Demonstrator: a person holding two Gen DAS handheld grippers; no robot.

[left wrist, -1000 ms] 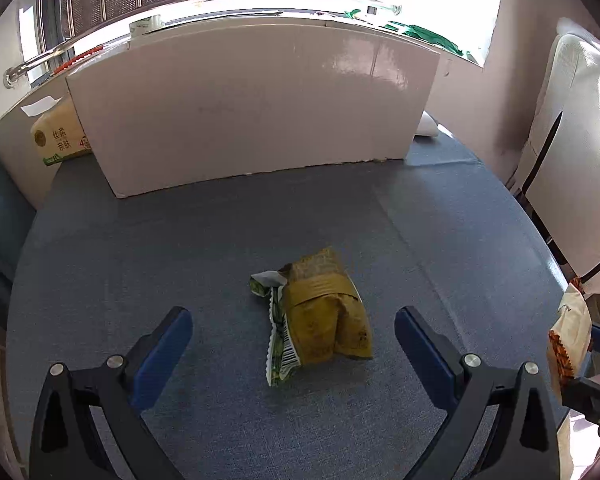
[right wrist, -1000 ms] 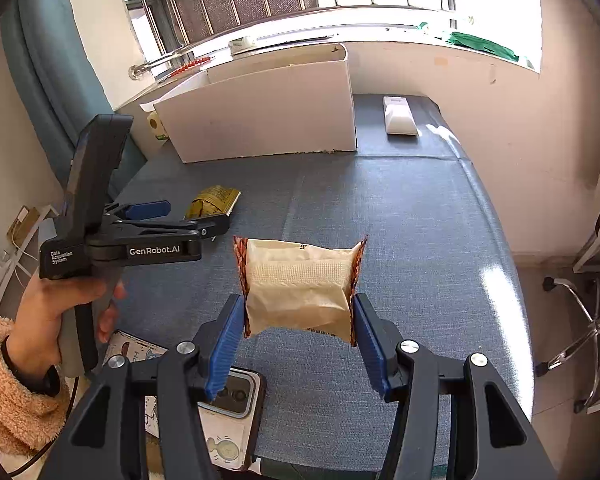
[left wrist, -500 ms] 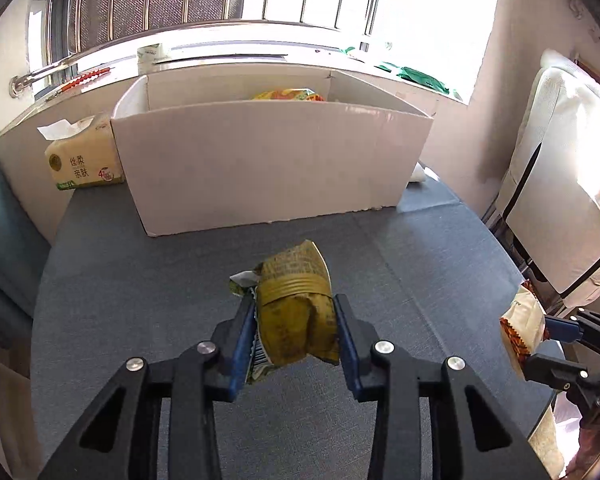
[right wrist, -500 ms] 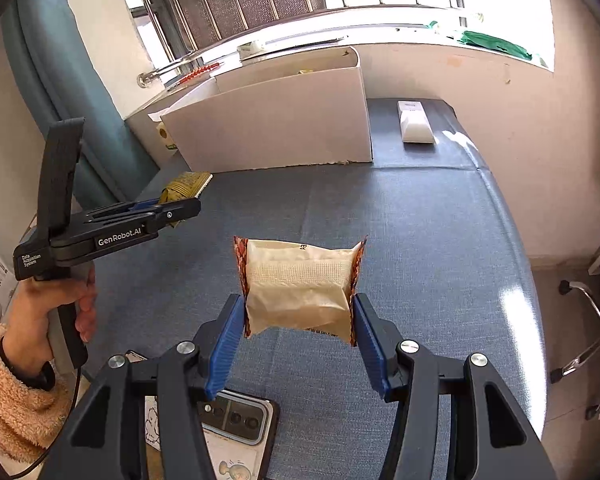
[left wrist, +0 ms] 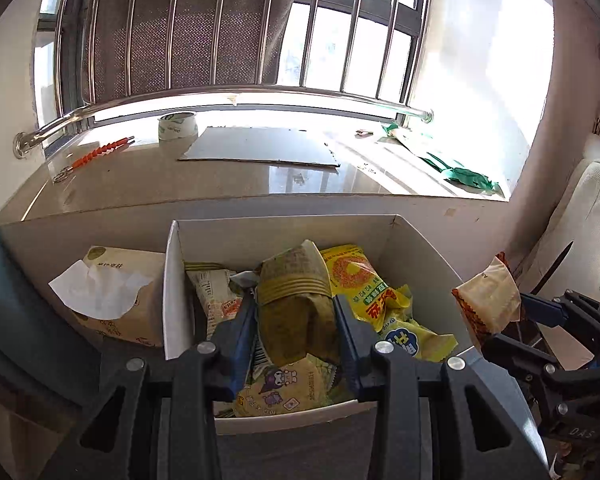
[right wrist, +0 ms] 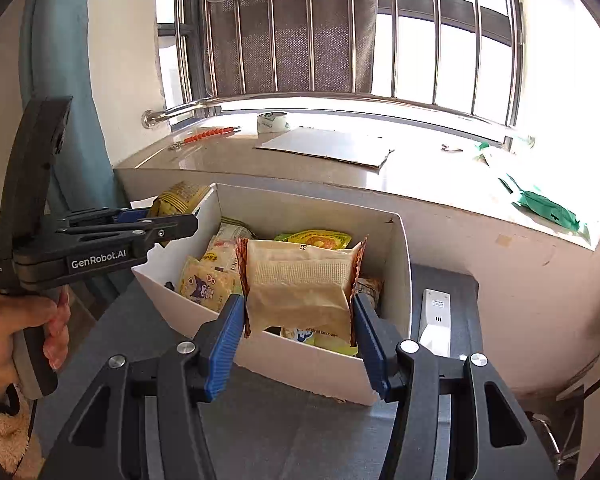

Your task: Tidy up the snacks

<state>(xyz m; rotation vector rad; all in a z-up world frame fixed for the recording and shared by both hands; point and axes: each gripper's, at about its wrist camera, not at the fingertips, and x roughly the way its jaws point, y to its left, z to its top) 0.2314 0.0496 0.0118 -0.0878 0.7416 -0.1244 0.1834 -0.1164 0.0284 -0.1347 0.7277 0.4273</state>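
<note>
Left gripper (left wrist: 296,320) clamps olive snack pack (left wrist: 294,300) above white box (left wrist: 420,248).

Sunlight floods through a barred window (right wrist: 380,40) onto a glossy stone sill (left wrist: 220,176), beside a blue curtain (right wrist: 60,80) and pale wall (right wrist: 540,280).

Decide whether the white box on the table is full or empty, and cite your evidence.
Partly full: the white box has no lid and already holds several packets, including a yellow packet.
</note>
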